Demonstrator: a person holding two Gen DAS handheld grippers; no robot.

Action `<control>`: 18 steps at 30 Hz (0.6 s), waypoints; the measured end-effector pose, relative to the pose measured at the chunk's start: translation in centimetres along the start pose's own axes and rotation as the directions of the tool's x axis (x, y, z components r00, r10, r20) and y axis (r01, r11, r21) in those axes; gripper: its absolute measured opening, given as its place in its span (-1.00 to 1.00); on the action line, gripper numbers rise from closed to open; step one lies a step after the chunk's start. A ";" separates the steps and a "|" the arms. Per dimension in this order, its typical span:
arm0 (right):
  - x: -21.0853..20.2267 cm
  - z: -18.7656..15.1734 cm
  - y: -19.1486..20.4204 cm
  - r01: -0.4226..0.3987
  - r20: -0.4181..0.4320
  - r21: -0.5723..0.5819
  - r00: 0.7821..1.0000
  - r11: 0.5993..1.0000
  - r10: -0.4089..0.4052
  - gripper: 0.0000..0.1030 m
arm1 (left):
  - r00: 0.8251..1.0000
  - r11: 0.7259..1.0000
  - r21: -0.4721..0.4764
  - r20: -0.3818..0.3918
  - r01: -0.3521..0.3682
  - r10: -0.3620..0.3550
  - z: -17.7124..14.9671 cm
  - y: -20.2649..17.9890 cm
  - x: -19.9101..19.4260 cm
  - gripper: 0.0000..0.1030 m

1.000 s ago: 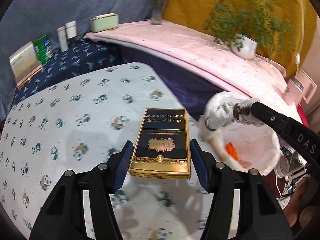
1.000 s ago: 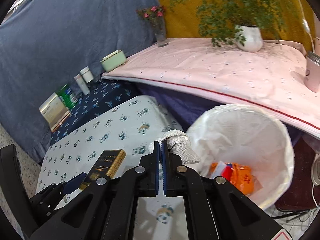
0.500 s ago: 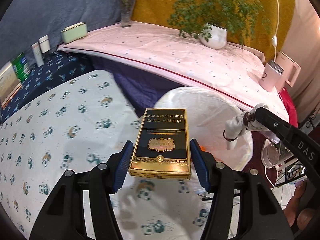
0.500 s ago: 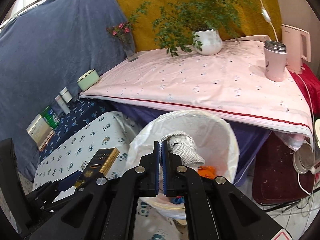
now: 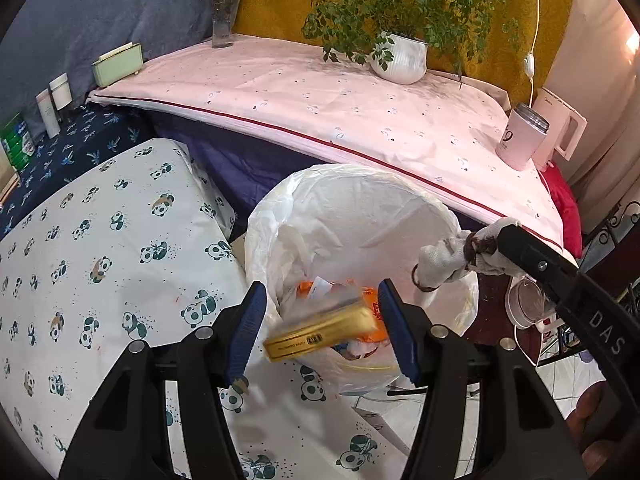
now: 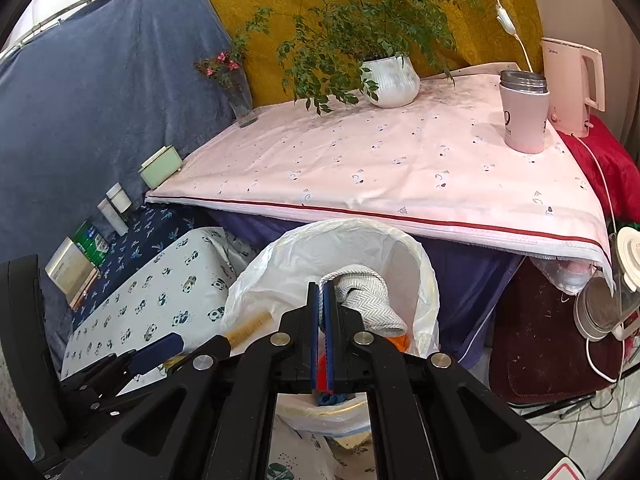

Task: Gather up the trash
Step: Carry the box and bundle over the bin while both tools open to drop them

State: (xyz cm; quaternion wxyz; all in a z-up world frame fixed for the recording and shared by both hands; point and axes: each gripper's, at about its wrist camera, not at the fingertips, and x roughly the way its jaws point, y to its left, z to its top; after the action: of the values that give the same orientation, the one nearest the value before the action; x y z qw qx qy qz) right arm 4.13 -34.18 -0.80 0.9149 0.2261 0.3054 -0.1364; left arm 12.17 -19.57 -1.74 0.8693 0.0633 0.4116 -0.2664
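My left gripper (image 5: 322, 334) is open over the near rim of the white-bagged trash bin (image 5: 344, 196). The gold cigarette box (image 5: 320, 334) is blurred and tilted between the fingers, free of both pads, falling toward the bin. Orange wrappers (image 5: 370, 300) lie at the bin's bottom. My right gripper (image 6: 322, 292) is shut on a white herringbone cloth (image 6: 366, 300) and holds it over the bin (image 6: 304, 248). The cloth (image 5: 452, 258) also shows at the bin's right rim in the left wrist view.
A panda-print table (image 5: 100, 264) lies left of the bin. Behind the bin is a pink-covered table (image 5: 340, 108) with a potted plant (image 5: 400, 60), vase (image 5: 222, 24), pink tumbler (image 5: 520, 140) and kettle (image 5: 560, 132). Cables and a dark red mat (image 6: 548, 344) are on the right.
Both grippers moved right, over the bin. My left gripper opened and let go of the cigarette box, which is now dropping. The right gripper still holds the cloth.
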 end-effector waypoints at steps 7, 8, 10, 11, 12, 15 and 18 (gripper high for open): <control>0.4 0.0 0.3 -0.004 -0.006 -0.003 1.000 1.000 0.004 -0.94 | 0.999 0.999 -0.015 -0.002 -0.034 0.033 -0.1 0.8 0.1 0.20; 0.5 -0.1 0.4 -0.006 -0.007 -0.005 1.000 1.000 0.006 -0.94 | 0.999 0.999 -0.020 -0.002 -0.038 0.037 -0.2 1.0 0.1 0.20; 0.6 -0.1 0.7 -0.008 -0.011 -0.011 1.000 1.000 0.008 -0.94 | 0.999 0.999 -0.027 -0.002 -0.044 0.043 -0.2 1.3 0.1 0.20; 0.7 -0.1 0.9 -0.010 -0.013 -0.013 1.000 1.000 0.010 -0.94 | 0.999 0.999 -0.029 -0.001 -0.046 0.046 -0.3 1.5 0.0 0.21; 0.8 -0.2 1.1 -0.011 -0.016 -0.016 1.000 1.000 0.010 -0.94 | 0.999 0.998 -0.029 0.000 -0.049 0.049 -0.3 1.7 0.0 0.21; 1.2 -0.2 1.6 -0.015 -0.025 -0.025 1.000 1.000 0.015 -0.94 | 0.998 0.998 -0.033 0.004 -0.059 0.059 -0.4 2.1 -0.2 0.22; 1.5 -0.3 2.2 -0.020 -0.036 -0.038 0.999 0.999 0.019 -0.94 | 0.998 0.997 -0.041 0.007 -0.068 0.068 -0.5 2.6 -0.3 0.24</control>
State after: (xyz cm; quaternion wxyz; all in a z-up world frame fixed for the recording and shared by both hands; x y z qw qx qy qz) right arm 6.01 -32.33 -1.22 0.9147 0.2137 0.3222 -0.1174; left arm 13.04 -17.06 -2.13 0.8807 0.0583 0.4109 -0.2284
